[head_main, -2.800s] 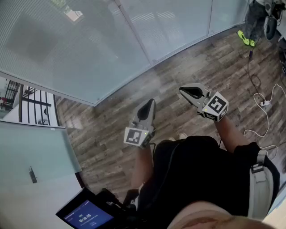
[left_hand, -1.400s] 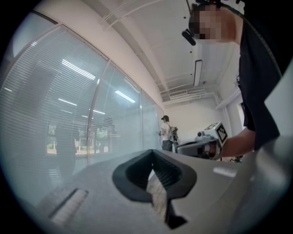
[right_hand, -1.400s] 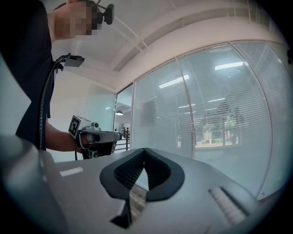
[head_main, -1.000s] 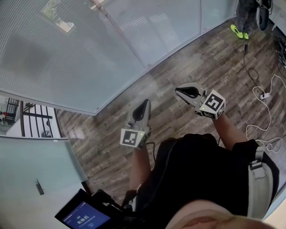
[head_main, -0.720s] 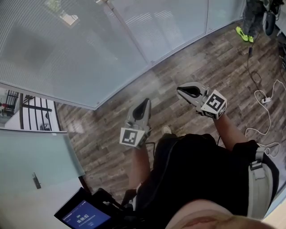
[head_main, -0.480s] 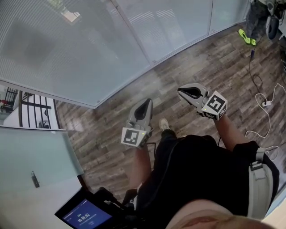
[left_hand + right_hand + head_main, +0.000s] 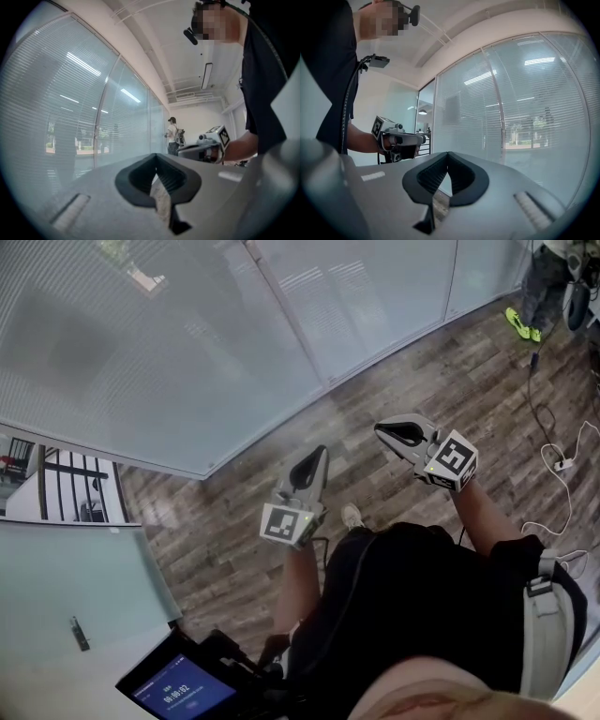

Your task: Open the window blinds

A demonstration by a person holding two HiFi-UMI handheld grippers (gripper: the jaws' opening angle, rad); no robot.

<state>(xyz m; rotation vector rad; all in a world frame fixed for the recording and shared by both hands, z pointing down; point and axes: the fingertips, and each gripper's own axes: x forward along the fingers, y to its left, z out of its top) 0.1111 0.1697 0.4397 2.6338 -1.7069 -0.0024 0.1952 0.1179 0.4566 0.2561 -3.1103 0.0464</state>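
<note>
Shoe (image 7: 352,516) now forward: person walking beside blinds (image 7: 141,352). Left gripper (image 7: 316,457) and right gripper (image 7: 381,430) carried along, both closed, empty. Blinds untouched, slats shut.

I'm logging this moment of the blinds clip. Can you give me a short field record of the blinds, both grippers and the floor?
blinds: lowered over the glass wall
left gripper: shut, empty, short of the blinds
right gripper: shut, empty, short of the blinds
floor: wood planks, white cable at the head view's right
task: not started
</note>
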